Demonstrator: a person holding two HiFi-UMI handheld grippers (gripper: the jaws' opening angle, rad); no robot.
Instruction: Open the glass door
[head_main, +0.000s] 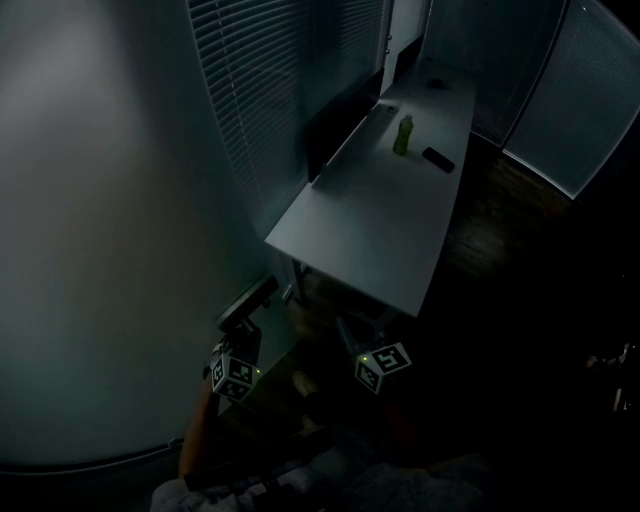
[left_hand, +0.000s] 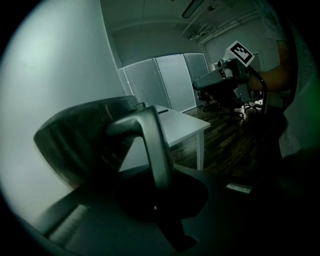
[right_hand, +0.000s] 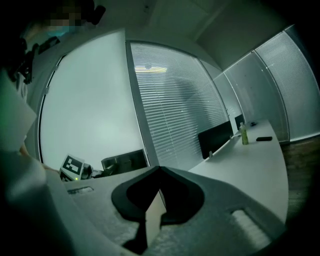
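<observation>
The frosted glass door (head_main: 100, 250) fills the left of the head view. Its grey lever handle (head_main: 252, 298) sticks out at the door's right edge. My left gripper (head_main: 243, 322) is shut on that handle. In the left gripper view the lever (left_hand: 152, 145) runs down into the closed left gripper (left_hand: 156, 200), in front of its dark backplate (left_hand: 85, 135). My right gripper (head_main: 350, 338) hangs free to the right, holding nothing, and shows in the left gripper view too (left_hand: 200, 85). In its own view the right gripper (right_hand: 159, 172) has its tips together, facing the door (right_hand: 90, 115) and the handle (right_hand: 125, 161).
A long white table (head_main: 380, 200) stands just past the door, with a green bottle (head_main: 403, 135), a flat black object (head_main: 438, 159) and a dark monitor (head_main: 340, 125). Slatted blinds (head_main: 260, 90) cover the wall beside it. Office chairs (left_hand: 215, 100) stand further back on the dark wooden floor.
</observation>
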